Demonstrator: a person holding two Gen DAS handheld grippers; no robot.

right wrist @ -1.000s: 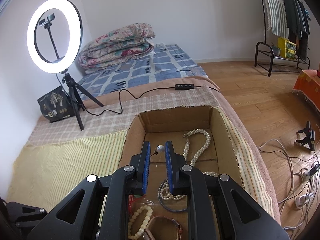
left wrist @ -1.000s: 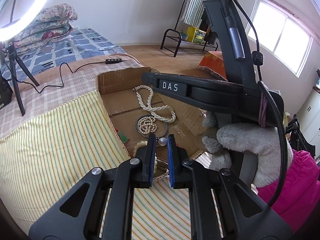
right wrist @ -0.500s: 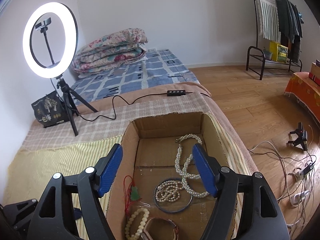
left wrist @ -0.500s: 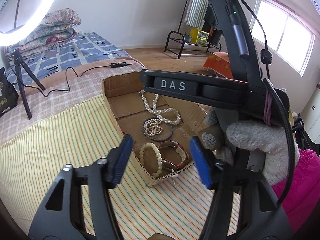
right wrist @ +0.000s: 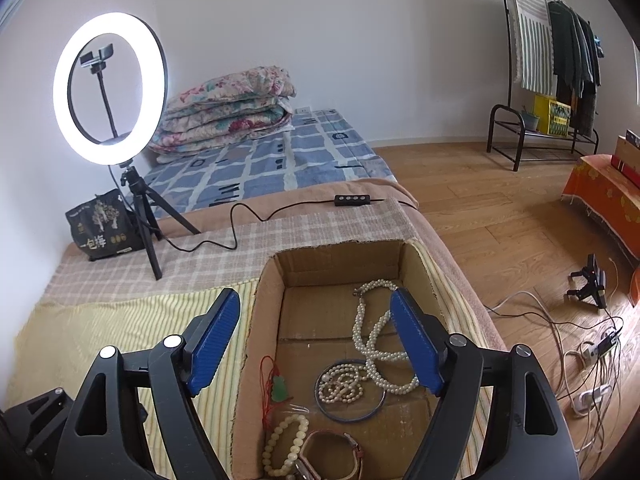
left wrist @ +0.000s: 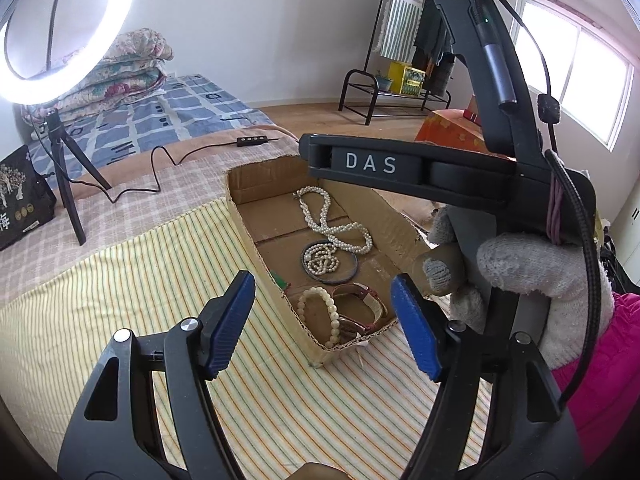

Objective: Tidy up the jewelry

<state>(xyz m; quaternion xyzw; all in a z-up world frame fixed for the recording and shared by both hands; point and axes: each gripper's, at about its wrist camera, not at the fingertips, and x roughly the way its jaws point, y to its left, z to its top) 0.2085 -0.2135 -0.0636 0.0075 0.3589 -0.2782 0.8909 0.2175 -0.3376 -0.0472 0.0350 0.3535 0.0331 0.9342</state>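
An open cardboard box (right wrist: 264, 320) (left wrist: 248, 224) sits on the striped cloth and holds jewelry. Inside lie a long pearl necklace (right wrist: 370, 334) (left wrist: 328, 220), a blue bangle (right wrist: 350, 410) (left wrist: 330, 276) around a small pearl bundle, a cream bead bracelet (right wrist: 282, 444) (left wrist: 330, 308), a pink-strapped watch (right wrist: 332, 456) (left wrist: 360, 312) and a green pendant on red cord (right wrist: 279, 388). My right gripper (right wrist: 316, 344) is open and empty above the box. My left gripper (left wrist: 322, 324) is open and empty above the box's near corner. The right tool and gloved hand (left wrist: 532, 272) show in the left wrist view.
A lit ring light on a tripod (right wrist: 110, 88) and a black bag (right wrist: 102, 226) stand at the far left, with a cable and remote (right wrist: 352, 199) across the bed. Folded quilts (right wrist: 228, 104) lie behind. Floor cables (right wrist: 580, 360) and a clothes rack (right wrist: 548, 80) are right.
Both grippers were shut a second ago, the right one on a small silver ball pin; both have opened wide and drawn back and up. The pin is no longer in view.
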